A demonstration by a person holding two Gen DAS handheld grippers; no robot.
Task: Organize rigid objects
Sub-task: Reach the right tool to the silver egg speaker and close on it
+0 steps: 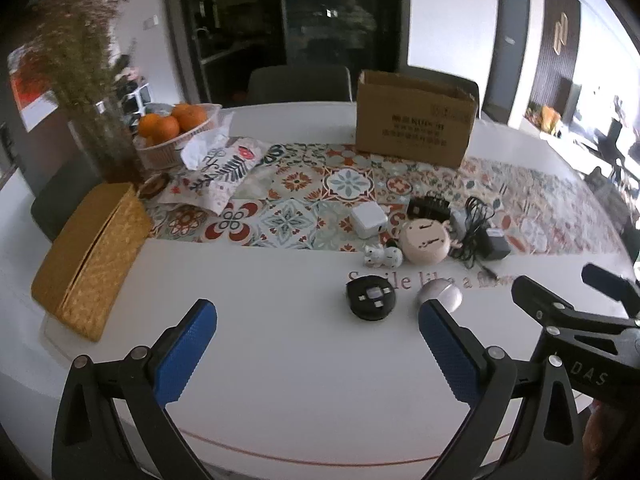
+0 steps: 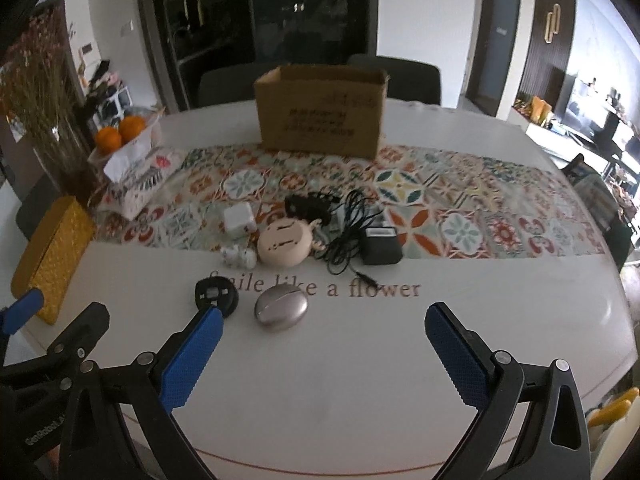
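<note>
On the white table lies a cluster of small objects: a black round device, a silver oval case, a beige round case, a white cube charger, small white figurines, and a black power adapter with a tangled cord. An open cardboard box stands behind them. My left gripper and right gripper both hover open and empty in front of the cluster.
A patterned runner crosses the table. At the left stand a woven yellow box, a tissue box, a basket of oranges and a vase of dried flowers. Chairs sit behind the table.
</note>
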